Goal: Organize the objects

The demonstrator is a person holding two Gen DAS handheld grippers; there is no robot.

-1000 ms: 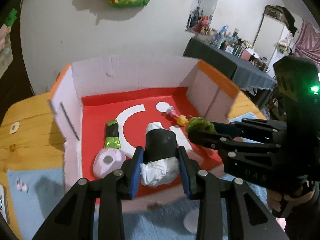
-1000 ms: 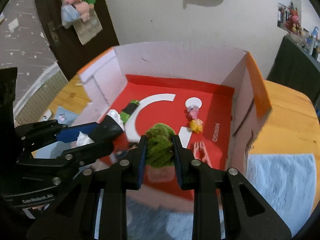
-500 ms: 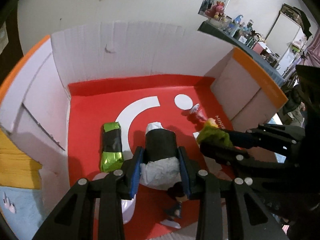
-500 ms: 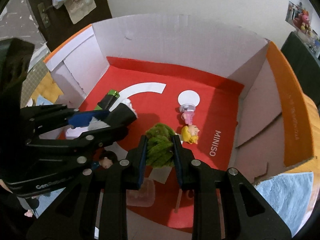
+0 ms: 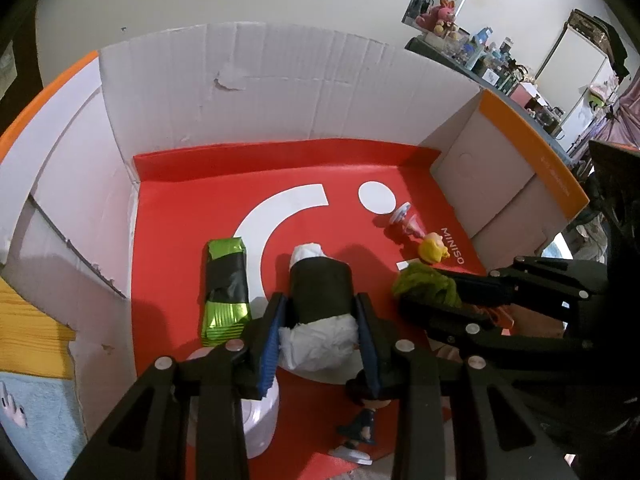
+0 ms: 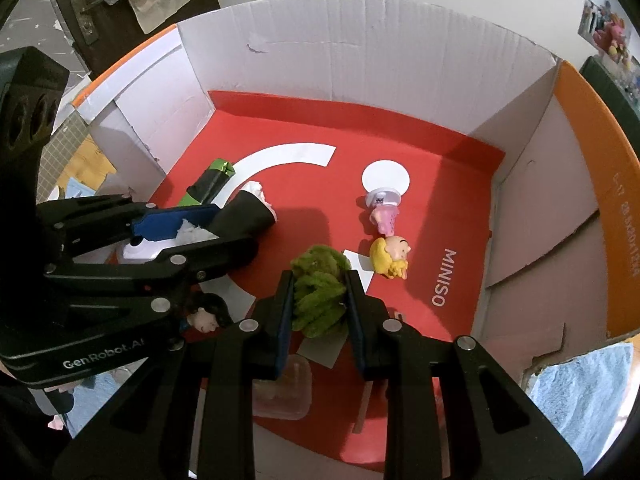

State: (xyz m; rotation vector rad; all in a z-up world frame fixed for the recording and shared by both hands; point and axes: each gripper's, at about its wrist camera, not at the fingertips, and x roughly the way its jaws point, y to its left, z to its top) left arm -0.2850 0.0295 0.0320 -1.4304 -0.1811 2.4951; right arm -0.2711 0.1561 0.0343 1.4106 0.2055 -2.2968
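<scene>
Both grippers hang inside a cardboard box [image 5: 280, 92] with a red floor [image 6: 420, 148]. My left gripper [image 5: 318, 316] is shut on a black roll stuffed with white paper [image 5: 320, 292], also seen from the side as the black roll [image 6: 244, 216]. My right gripper [image 6: 320, 300] is shut on a fuzzy green clump [image 6: 318, 292], and the green clump [image 5: 424, 286] shows at the right of the left wrist view. The two held things sit just above the red floor, side by side.
On the box floor lie a green-and-black wrapped packet [image 5: 226, 284], a blonde doll with a pink dress [image 6: 388, 240], a dark-haired figurine [image 5: 360, 412], a white-lilac object [image 5: 258, 420] and a clear plastic piece [image 6: 284, 388]. Blue cloth [image 6: 580, 384] lies outside on the wooden table.
Both grippers have come forward and down over the box's near edge into the box, each keeping hold of its object. In the last half second they have barely moved.
</scene>
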